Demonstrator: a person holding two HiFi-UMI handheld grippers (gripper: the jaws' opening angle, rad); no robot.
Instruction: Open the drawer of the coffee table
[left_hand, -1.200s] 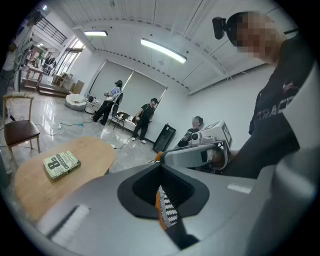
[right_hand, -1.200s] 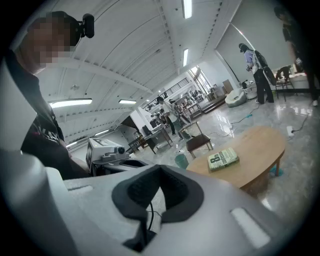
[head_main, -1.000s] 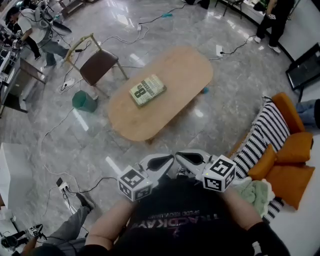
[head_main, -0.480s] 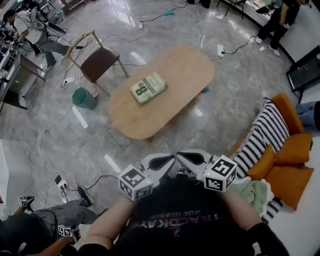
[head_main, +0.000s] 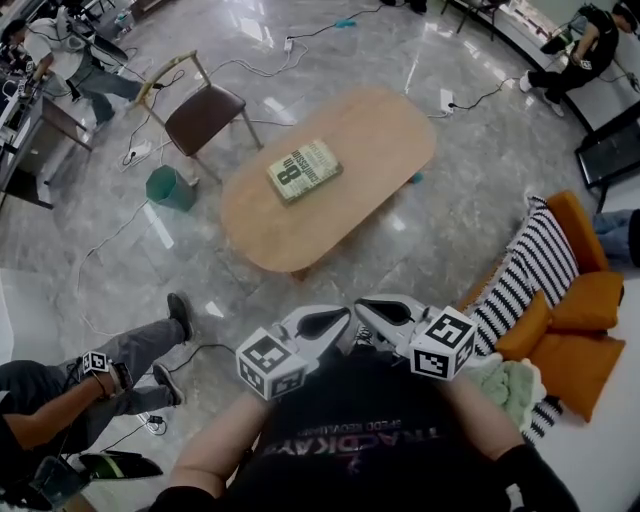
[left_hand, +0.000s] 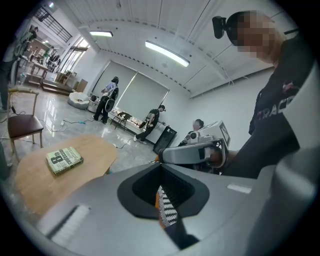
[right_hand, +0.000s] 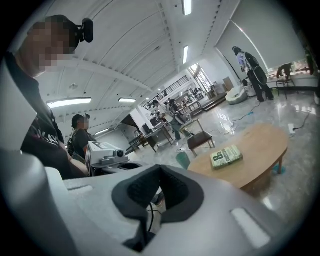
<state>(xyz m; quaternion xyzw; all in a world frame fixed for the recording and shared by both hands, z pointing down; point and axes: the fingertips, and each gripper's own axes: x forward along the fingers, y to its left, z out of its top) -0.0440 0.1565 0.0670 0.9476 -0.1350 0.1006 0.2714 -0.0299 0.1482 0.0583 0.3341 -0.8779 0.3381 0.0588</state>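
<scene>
Since 1 s ago: a person (head_main: 60, 400) has come in at lower left of the head view, leg stretched over the floor, marker cube on the wrist. Framing has drifted a touch; both grippers haven't shifted against the operator's chest.

Status:
- left gripper (head_main: 338, 320): fingers (left_hand: 90, 200) clenched together, nothing gripped. Only a sliver of striped cushion shows through the gap behind them.
- right gripper (head_main: 368, 310): fingers (right_hand: 225, 200) clenched too, empty; a cable shows through the gap.
- The 2 tips sit just beside each other, close to the operator's body, aimed roughly at the table.
- coffee table (head_main: 380, 140): oval wooden worktop, mid-frame in the head view, well apart from both grippers.
- drawer: can't make it out in any view, probably tucked under the worktop's edge.
- book (head_main: 305, 171): flat on the worktop, left of its middle, cover up with a big 8.
- chair (head_main: 205, 112) near the table's far-left side, green bin (head_main: 170, 187) on the floor just beside it.
- sofa at right: striped cushion (head_main: 530, 275) and orange cushions (head_main: 585, 330).
</scene>
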